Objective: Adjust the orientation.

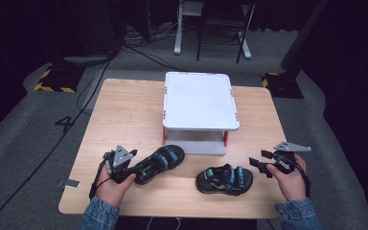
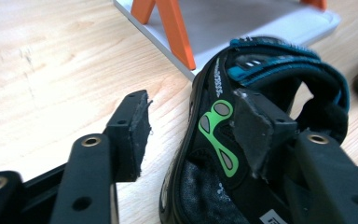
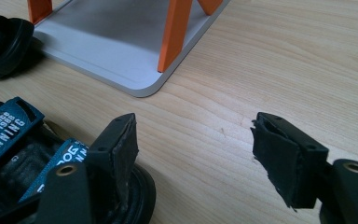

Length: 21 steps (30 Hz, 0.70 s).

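Two black sandals with blue straps and green marks lie on the wooden table (image 1: 124, 110). The left sandal (image 1: 160, 162) (image 2: 223, 140) points toward the rack. My left gripper (image 1: 133, 167) (image 2: 196, 126) is open at its heel end, one jaw inside the sandal and the other outside on the table, with the sandal's side wall between them. The right sandal (image 1: 224, 179) (image 3: 14, 154) lies crosswise near the front edge. Just right of it, my right gripper (image 1: 258, 161) (image 3: 200, 149) stands open over bare wood, its left jaw close beside the sandal's end.
A white two-level rack (image 1: 199, 100) (image 2: 270, 21) (image 3: 102, 46) with orange legs stands at the table's middle, just beyond both sandals. Bare wood lies to its left and right. Dark floor, cables and chair legs surround the table.
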Available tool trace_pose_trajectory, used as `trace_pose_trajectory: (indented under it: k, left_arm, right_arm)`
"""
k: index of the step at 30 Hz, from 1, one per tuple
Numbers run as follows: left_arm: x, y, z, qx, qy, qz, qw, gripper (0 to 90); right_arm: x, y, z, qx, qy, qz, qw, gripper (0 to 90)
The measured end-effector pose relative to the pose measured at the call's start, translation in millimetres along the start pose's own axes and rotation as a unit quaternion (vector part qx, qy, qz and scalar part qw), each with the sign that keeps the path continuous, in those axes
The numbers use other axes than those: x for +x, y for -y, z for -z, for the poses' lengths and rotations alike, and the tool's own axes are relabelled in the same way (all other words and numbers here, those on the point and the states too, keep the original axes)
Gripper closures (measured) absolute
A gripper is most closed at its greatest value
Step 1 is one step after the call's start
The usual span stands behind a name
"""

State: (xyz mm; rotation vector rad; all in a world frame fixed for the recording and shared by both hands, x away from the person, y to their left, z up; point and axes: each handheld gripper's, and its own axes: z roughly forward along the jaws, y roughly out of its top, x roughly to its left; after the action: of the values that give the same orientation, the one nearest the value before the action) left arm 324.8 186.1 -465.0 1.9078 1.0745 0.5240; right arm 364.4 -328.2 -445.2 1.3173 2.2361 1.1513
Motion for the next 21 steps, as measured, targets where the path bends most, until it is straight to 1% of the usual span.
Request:
trace_pose_trajectory:
  k: [2,3,5,6,7,8,9,10,11,12,13,14,15,17,18,20,21]
  left_arm:
    - [0.9,-0.4,0.0,0.0,-0.003,-0.001,1.0,43.1]
    - [0.8,-0.5,0.0,-0.003,0.0,0.006,1.0,43.1]
    - [1.8,-1.5,1.4,-0.01,0.001,0.01,0.9999,37.0]
    - [3.1,-3.0,3.6,-0.015,0.006,0.016,0.9997,37.0]
    - [4.6,-5.0,6.1,-0.019,0.007,0.02,0.9996,34.3]
    - [6.3,-7.3,9.1,-0.027,0.01,0.02,0.9994,33.5]
    - [6.6,-9.1,11.6,-0.033,0.015,0.025,0.999,33.3]
    - [7.0,-12.4,15.8,-0.044,0.025,0.026,0.9984,32.4]
    - [7.0,-15.2,19.2,-0.047,0.036,0.021,0.998,29.8]
    - [6.6,-17.2,21.5,-0.049,0.045,0.018,0.9976,29.8]
    - [5.1,-20.1,24.9,-0.051,0.064,0.008,0.9966,25.8]
    - [3.9,-21.7,26.5,-0.049,0.078,0.0,0.9958,25.8]
    - [2.1,-23.8,28.0,-0.037,0.1,-0.019,0.9941,24.3]
    - [-1.7,-24.6,28.2,-0.02,0.122,-0.039,0.9916,20.5]
    - [-3.7,-23.8,27.1,-0.012,0.129,-0.045,0.9905,20.3]
    - [-7.7,-20.6,22.2,0.014,0.135,-0.054,0.9894,17.7]
    - [-8.8,-18.7,19.2,0.028,0.132,-0.069,0.9885,16.2]
  right_arm:
    - [0.3,0.1,-0.3,0.001,0.0,0.001,1.0,31.8]
    - [0.3,0.1,-0.3,0.001,0.0,0.001,1.0,31.8]
    - [0.2,0.0,0.1,0.0,0.0,0.0,1.0,31.8]
    - [0.2,0.0,0.1,0.0,0.0,0.0,1.0,31.8]
    - [0.2,0.0,0.2,-0.001,0.001,-0.001,1.0,31.8]
    - [0.1,-0.1,0.4,-0.002,0.001,0.0,1.0,31.8]
    - [0.0,0.0,0.4,-0.002,0.001,0.0,1.0,31.8]
    - [-0.1,0.0,0.3,-0.001,0.001,0.0,1.0,31.8]
    - [-0.4,0.2,-0.1,0.0,0.001,0.0,1.0,31.8]
    - [-0.4,0.2,-0.1,0.0,0.001,0.0,1.0,31.8]
    - [-0.7,0.2,-0.1,0.001,0.0,0.0,1.0,31.8]
    - [-0.7,0.2,-0.1,0.001,0.0,0.0,1.0,31.8]
    - [-0.8,0.2,0.1,0.0,0.0,0.0,1.0,31.8]
    - [-1.2,-0.1,0.5,-0.001,0.0,0.0,1.0,31.8]
    - [-1.4,-0.1,0.5,-0.002,0.0,0.0,1.0,31.8]
    - [-0.9,-0.4,0.6,-0.002,0.0,0.0,1.0,31.8]
    - [-0.6,-0.7,0.6,-0.003,0.0,0.0,1.0,31.8]
